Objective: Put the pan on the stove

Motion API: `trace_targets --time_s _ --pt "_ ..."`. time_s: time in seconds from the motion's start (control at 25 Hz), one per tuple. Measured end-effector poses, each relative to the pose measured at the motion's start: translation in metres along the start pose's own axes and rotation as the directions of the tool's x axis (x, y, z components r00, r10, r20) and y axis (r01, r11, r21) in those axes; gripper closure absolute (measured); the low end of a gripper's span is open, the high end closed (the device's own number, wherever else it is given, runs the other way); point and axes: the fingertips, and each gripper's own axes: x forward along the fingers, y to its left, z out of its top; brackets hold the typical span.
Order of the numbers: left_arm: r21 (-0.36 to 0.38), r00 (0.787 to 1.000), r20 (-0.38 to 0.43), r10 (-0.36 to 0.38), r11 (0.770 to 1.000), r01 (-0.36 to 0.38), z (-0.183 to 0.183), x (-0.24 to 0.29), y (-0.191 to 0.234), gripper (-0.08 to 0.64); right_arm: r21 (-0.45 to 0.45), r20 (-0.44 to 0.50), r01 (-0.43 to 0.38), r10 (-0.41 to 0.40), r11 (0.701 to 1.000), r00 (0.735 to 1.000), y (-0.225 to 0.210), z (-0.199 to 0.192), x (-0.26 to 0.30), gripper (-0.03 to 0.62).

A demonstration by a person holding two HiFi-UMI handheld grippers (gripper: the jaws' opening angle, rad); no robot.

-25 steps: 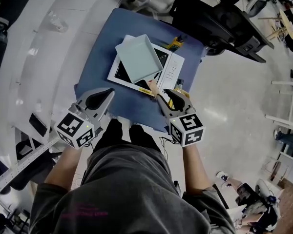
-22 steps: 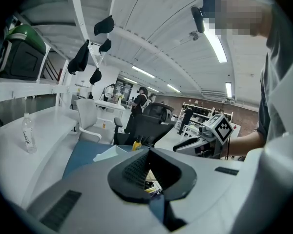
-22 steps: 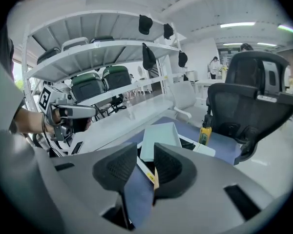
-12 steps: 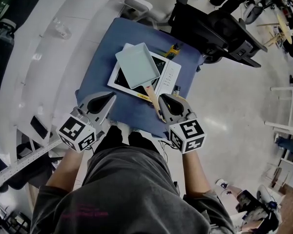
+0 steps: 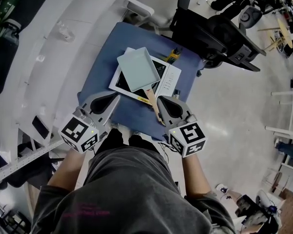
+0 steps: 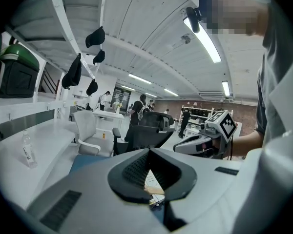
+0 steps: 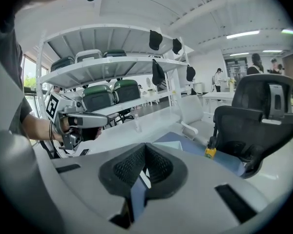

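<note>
A pale green square pan (image 5: 139, 68) sits on the black top of a white stove (image 5: 172, 76) on the blue table (image 5: 100, 67). Its wooden handle (image 5: 150, 95) points toward me. My right gripper (image 5: 159, 100) hangs just right of the handle's end and above it. Its jaws have just been closing and are now shut with nothing between them. My left gripper (image 5: 115, 97) hovers over the table's near edge, left of the handle, shut and empty. Each gripper shows in the other's view: the right gripper (image 6: 205, 143) and the left gripper (image 7: 83, 121).
A yellow bottle (image 5: 173, 53) stands behind the stove and a small bottle (image 5: 176, 92) at its near right corner. A black office chair (image 5: 210, 28) and a white chair (image 5: 136, 6) stand beyond the table. A white counter with a water bottle (image 5: 66, 30) runs along the left.
The right gripper's jaws have closed, and it has drawn back from the pan handle. Both grippers have lifted and come a little closer to me. The pan stays on the stove.
</note>
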Motion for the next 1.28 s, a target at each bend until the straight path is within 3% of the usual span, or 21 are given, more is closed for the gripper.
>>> trace_targets --time_s 0.56,1.28 --pt "0.022 1.0 0.011 0.01 1.0 -0.01 0.0073 -0.0008 -0.0043 0.558 -0.011 0.004 -0.047 0.047 0.999 0.999 0.0064 0.0062 0.0025 0.589" --pt "0.019 1.0 0.008 0.019 1.0 -0.019 0.0017 -0.001 -0.0029 0.558 -0.009 -0.008 -0.029 0.029 1.0 1.0 0.0015 0.0018 0.0056 0.589"
